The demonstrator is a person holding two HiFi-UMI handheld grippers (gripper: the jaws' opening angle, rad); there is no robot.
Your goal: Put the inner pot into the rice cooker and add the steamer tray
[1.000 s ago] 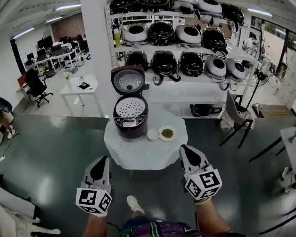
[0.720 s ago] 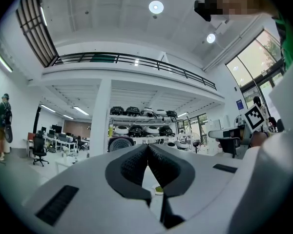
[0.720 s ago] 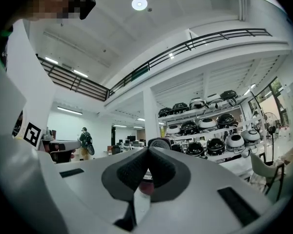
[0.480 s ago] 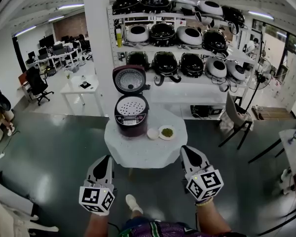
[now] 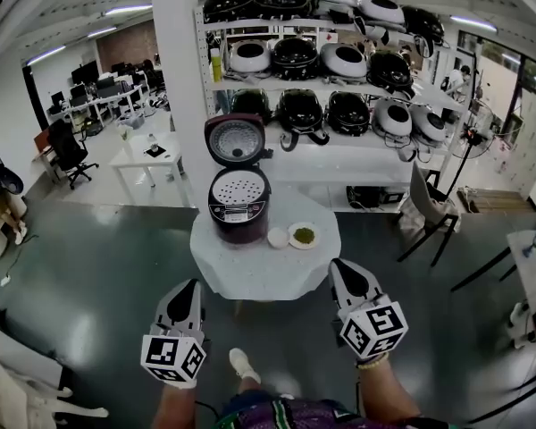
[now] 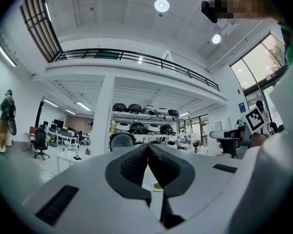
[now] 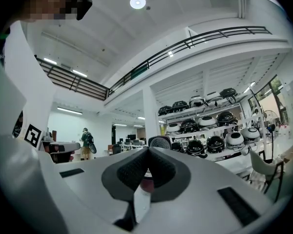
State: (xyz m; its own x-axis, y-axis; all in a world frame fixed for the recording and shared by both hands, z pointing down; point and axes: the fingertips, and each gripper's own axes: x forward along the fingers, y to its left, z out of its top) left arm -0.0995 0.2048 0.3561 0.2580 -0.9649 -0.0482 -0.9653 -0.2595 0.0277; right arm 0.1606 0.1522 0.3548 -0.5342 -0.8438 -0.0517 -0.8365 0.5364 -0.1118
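Observation:
A dark red rice cooker (image 5: 238,213) stands on the round white table (image 5: 264,280) with its lid (image 5: 236,139) raised. A white perforated steamer tray (image 5: 238,189) lies in its mouth, and whatever is under the tray is hidden. My left gripper (image 5: 189,286) and right gripper (image 5: 339,266) hang side by side just short of the table's near edge, well away from the cooker. Both are shut and empty. In the left gripper view the pads meet at the left gripper (image 6: 147,147), with the lid (image 6: 121,141) beyond. The right gripper (image 7: 147,152) looks the same.
A small white bowl (image 5: 278,237) and a plate of green bits (image 5: 303,236) sit right of the cooker. Behind the table are a white pillar (image 5: 179,88) and shelves (image 5: 330,88) with several cookers. A chair (image 5: 426,213) stands at right.

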